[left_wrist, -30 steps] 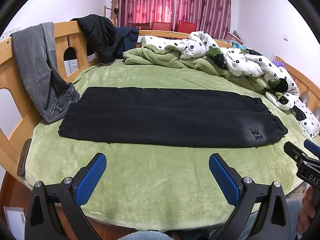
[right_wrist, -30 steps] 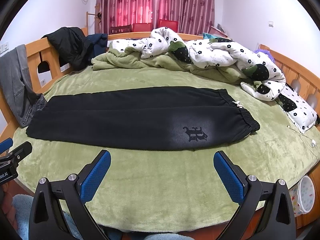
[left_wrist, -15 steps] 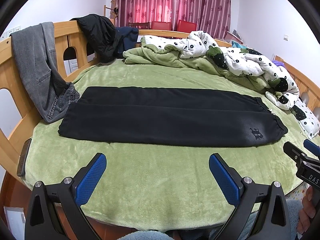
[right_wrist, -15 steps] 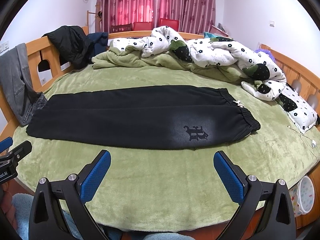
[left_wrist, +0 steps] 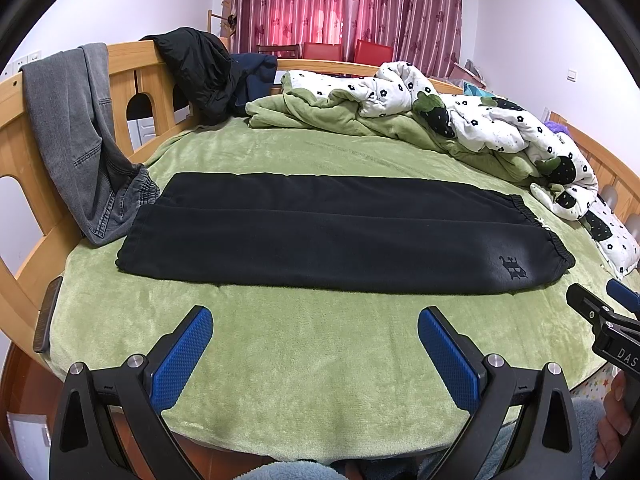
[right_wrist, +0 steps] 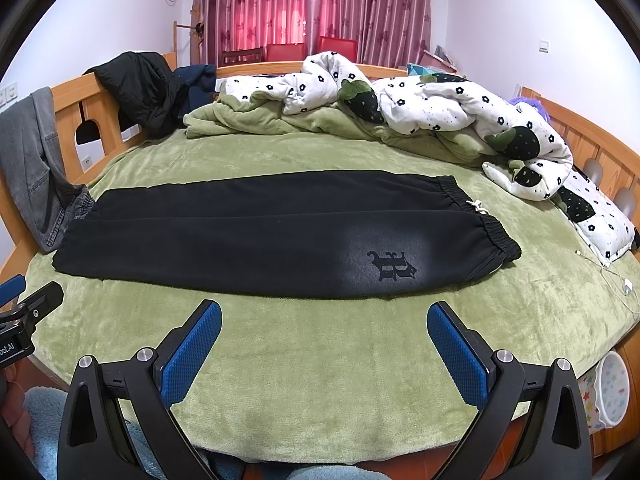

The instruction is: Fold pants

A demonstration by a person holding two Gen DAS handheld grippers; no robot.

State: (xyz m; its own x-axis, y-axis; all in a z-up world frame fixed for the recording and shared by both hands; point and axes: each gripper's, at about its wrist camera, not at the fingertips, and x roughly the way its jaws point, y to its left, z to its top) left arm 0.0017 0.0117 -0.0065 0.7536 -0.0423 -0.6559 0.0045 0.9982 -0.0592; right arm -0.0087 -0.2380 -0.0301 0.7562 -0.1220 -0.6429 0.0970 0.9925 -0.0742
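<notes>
Well: black pants (left_wrist: 336, 236) flat on green blanket (left_wrist: 320, 360) (bed).

One pair of black pants (left_wrist: 320, 232), two hand-held grippers (both wide apart), two red chairs (left_wrist: 348, 50).

A home bedroom: bed (left_wrist: 304, 360), quilt (left_wrist: 480, 128), curtains (left_wrist: 344, 0).

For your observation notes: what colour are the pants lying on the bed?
Black pants, with a dark emblem near the waistband; clearest in the right wrist view.
</notes>
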